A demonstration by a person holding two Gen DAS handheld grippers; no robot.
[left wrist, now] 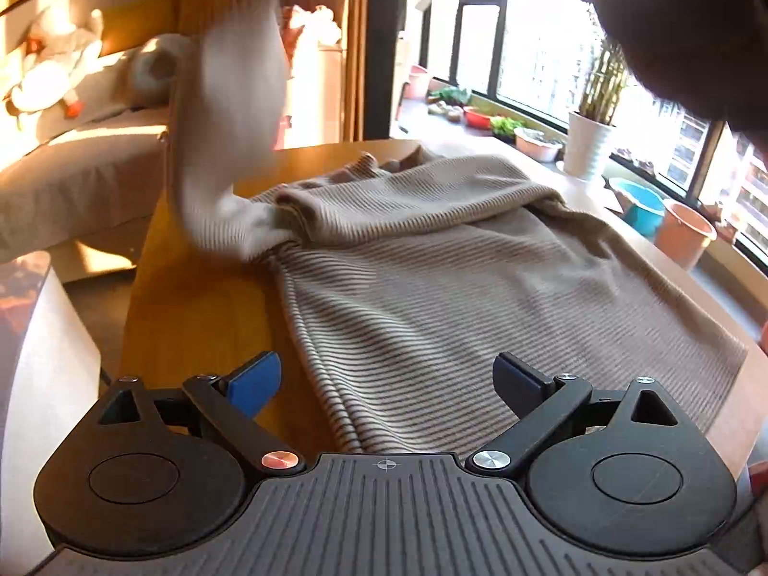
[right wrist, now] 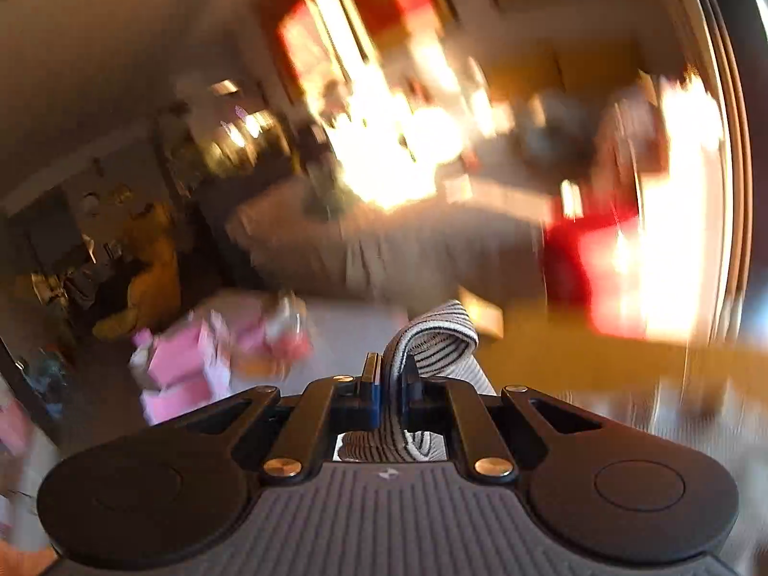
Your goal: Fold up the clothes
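The left gripper (left wrist: 386, 384) is being held with its blue pads (left wrist: 254, 381) spread wide and nothing between them, poised over the near hem of a beige ribbed sweater (left wrist: 432, 297). That sweater is being kept spread on a wooden table (left wrist: 192, 317), bare wood being left open along its left side up to the table's left edge, while one sleeve (left wrist: 230, 144) is being lifted, blurred, above the far left shoulder. The right gripper (right wrist: 390, 384) is being kept clamped on a fold of the striped ribbed fabric (right wrist: 439, 341), with the room beyond smeared by blur. No readable writing is being shown; only a small crosshair mark (left wrist: 384, 464) is being displayed on the left gripper's body.
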